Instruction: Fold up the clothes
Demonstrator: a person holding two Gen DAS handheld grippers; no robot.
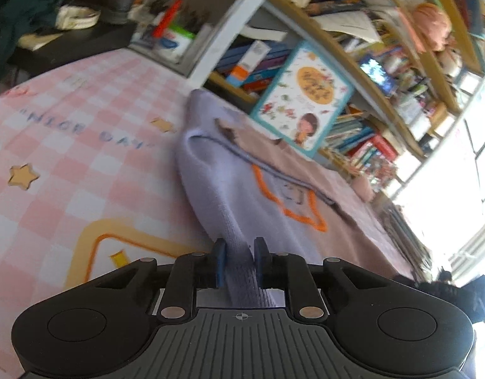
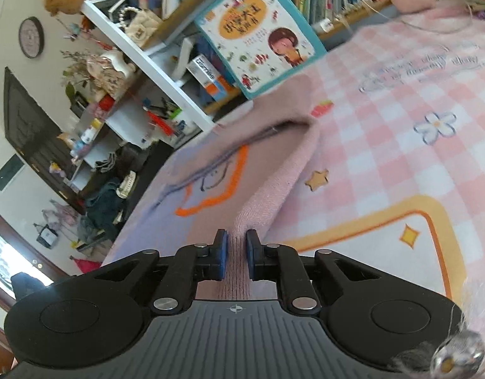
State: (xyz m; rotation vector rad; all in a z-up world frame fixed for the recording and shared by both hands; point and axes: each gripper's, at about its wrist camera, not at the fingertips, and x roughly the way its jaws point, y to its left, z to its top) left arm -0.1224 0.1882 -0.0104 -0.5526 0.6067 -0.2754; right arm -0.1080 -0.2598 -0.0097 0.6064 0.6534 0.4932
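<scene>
A knitted sweater, lilac on one half [image 1: 217, 186] and dusty pink on the other [image 2: 274, 164], lies spread on a pink checked mat [image 1: 68, 158], with an orange outlined figure on its front. My left gripper [image 1: 239, 249] is shut on the lilac ribbed hem, which runs between the blue pads back toward the camera. My right gripper [image 2: 236, 240] is shut on the pink ribbed hem in the same way. Both hem corners are lifted a little off the mat, and the cloth stretches away from each gripper toward the shelves.
A bookshelf [image 1: 384, 101] packed with books stands just behind the sweater, with a large picture book [image 2: 258, 28] leaning on it. A white shelf post [image 1: 229, 28] and a cluttered dark desk [image 1: 71, 41] lie further off. The checked mat [image 2: 416, 126] extends to both sides.
</scene>
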